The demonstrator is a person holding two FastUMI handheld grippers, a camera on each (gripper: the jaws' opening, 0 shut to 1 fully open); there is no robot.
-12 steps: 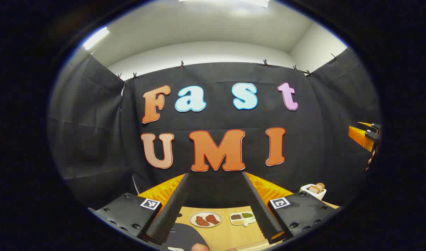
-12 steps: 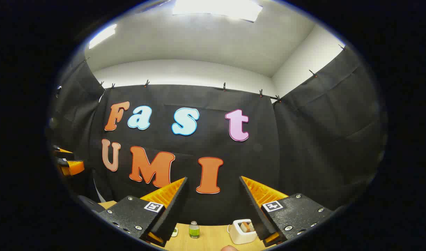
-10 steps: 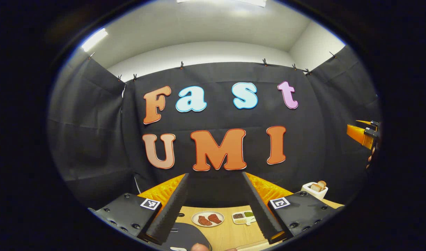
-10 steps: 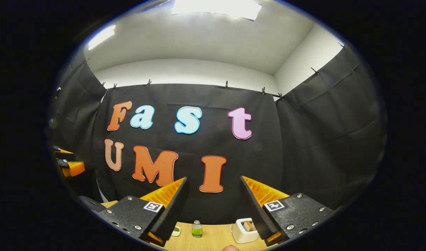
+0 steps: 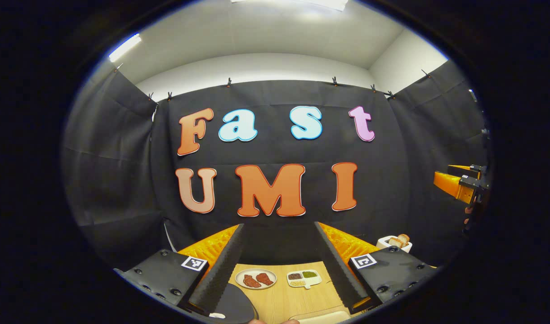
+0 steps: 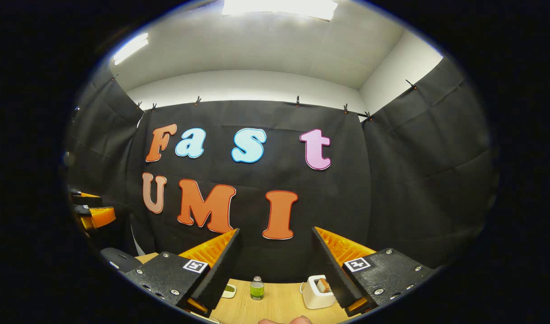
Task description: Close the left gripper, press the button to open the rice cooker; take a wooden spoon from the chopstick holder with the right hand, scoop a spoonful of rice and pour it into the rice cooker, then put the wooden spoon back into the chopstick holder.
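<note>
Two grippers, left gripper and right gripper, both held wide apart, gripping nothing. Dark rounded rice cooker sits just below the left one; beyond it, a round plate with two reddish pieces, beside a divided tray of grains. White toaster holds bread, next to a green-filled bottle on the wood table.

In the left gripper view a plate lies on the table, a divided dish just right of it and a toaster farther right. In the right gripper view a bottle stands left of the toaster.
</note>
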